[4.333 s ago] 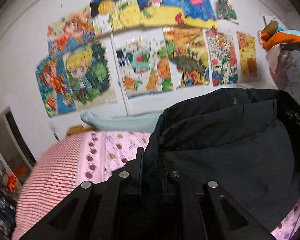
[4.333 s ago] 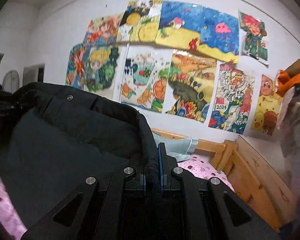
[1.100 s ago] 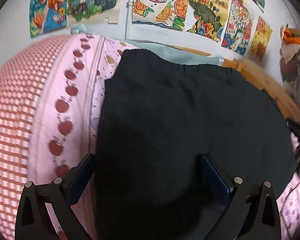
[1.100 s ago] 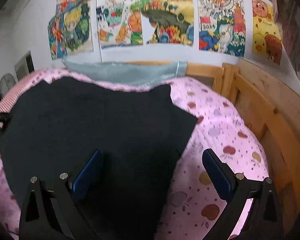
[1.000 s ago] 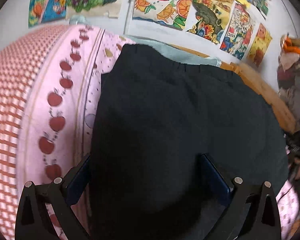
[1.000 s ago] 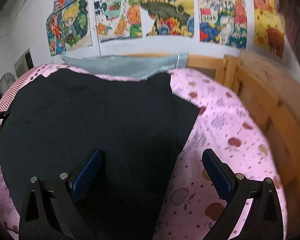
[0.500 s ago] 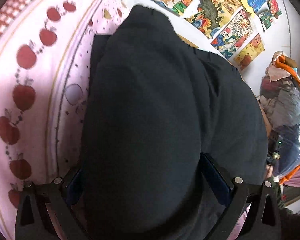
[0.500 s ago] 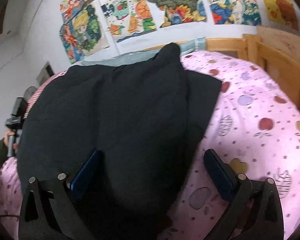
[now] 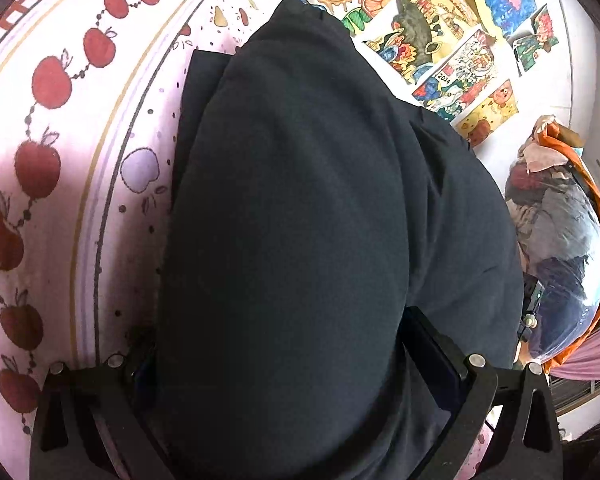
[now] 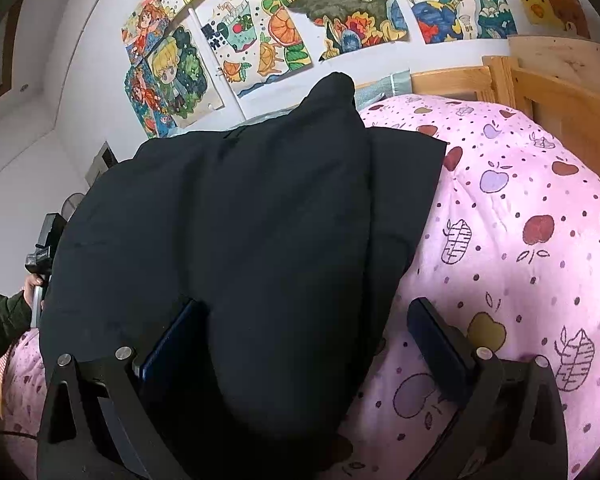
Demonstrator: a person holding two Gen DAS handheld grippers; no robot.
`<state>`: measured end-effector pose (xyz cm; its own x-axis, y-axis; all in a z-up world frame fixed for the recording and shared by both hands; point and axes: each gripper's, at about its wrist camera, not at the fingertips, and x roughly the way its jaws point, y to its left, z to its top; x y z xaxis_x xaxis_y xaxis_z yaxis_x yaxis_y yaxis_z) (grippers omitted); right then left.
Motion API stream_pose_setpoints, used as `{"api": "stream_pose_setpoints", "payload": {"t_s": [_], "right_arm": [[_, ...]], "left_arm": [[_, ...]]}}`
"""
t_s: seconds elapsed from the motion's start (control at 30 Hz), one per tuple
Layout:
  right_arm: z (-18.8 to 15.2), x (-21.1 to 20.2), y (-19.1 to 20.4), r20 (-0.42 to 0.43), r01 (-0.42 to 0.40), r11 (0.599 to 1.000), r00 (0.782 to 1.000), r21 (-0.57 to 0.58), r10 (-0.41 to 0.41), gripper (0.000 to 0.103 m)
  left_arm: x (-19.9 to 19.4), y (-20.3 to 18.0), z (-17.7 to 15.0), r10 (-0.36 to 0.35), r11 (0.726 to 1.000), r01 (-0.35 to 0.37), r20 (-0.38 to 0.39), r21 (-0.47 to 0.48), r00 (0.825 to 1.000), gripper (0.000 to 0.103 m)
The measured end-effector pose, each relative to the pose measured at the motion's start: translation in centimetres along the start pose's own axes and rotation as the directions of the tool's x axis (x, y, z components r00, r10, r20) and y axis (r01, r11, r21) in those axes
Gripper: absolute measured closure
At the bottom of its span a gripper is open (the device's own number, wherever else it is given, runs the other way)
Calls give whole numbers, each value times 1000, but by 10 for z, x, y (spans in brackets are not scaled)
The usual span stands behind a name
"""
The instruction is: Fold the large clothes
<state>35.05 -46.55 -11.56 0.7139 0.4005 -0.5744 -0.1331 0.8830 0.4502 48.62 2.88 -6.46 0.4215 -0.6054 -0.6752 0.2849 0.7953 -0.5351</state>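
A large black garment (image 9: 300,208) lies folded on a pink bed cover (image 9: 80,128) with an apple print. My left gripper (image 9: 284,344) is open, low over the garment's near left edge, with a raised fold of cloth between its jaws. My right gripper (image 10: 304,332) is open too, over the garment's (image 10: 236,220) near right edge, with a bulge of cloth between the jaws and its right finger (image 10: 436,340) over the pink cover (image 10: 520,240). Neither grips the cloth.
A wooden bed frame (image 10: 548,84) runs along the right side. A wall with colourful drawings (image 10: 284,28) stands behind the bed. A grey-blue pillow (image 10: 384,88) lies at the head. A bag of clothes (image 9: 560,240) stands to the right. The other hand's gripper (image 10: 44,252) shows at left.
Both grippers let go of the garment since 4.3 s ago and opened. In the last second both moved down and closer to the cloth, which now bulges between the jaws.
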Motion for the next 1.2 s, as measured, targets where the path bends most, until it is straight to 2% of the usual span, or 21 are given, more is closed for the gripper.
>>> {"api": "stream_pose_setpoints", "payload": {"t_s": [0.23, 0.33, 0.53, 0.6, 0.67, 0.77, 0.83, 0.87, 0.93, 0.97, 1.07, 1.17, 1.2], "right_arm": [[0, -1, -1, 5, 5, 1000, 1000, -8, -5, 1], [1, 0, -2, -5, 4, 1000, 1000, -5, -4, 1], [12, 3, 0, -91, 10, 1000, 996, 25, -8, 2], [19, 3, 7, -120, 14, 1000, 993, 21, -11, 12], [20, 0, 13, -111, 5, 999, 994, 45, 0, 33], [10, -7, 16, -63, 6, 996, 998, 89, -1, 47], [5, -11, 21, -40, 23, 997, 999, 79, -19, 55], [4, -12, 23, -38, 32, 996, 999, 77, -29, 61], [6, -14, 30, -38, 67, 997, 997, 48, -66, 67], [10, -16, 43, -36, 118, 993, 992, -4, -118, 71], [23, -22, 74, -12, 221, 968, 975, -117, -224, 82], [37, -32, 97, 22, 282, 942, 959, -182, -283, 88], [39, -39, 108, 51, 301, 929, 954, -214, -297, 89]], "left_arm": [[9, -9, 11, 14, 999, -16, -63, -39, 998, 0], [9, -10, 11, 22, 999, -24, -58, -38, 998, 0], [8, -12, 8, 26, 999, -29, -74, -45, 997, 0], [9, -9, 8, 18, 998, -22, -80, -56, 997, 2], [9, -6, 8, 13, 997, -18, -76, -72, 997, 8], [4, -12, 3, 39, 997, -42, -47, -66, 998, 21], [-3, -18, 1, 51, 998, -52, -26, -40, 998, 38], [-7, -23, 0, 58, 998, -58, -14, -28, 998, 42], [-13, -29, 1, 81, 996, -81, -4, -30, 997, 54], [-15, -33, 2, 100, 994, -100, 1, -38, 995, 57], [-17, -54, 4, 213, 976, -212, 21, -43, 977, 69], [-25, -82, 5, 308, 950, -311, 72, 31, 949, 77], [-28, -87, 4, 316, 946, -321, 82, 46, 945, 79]]}}
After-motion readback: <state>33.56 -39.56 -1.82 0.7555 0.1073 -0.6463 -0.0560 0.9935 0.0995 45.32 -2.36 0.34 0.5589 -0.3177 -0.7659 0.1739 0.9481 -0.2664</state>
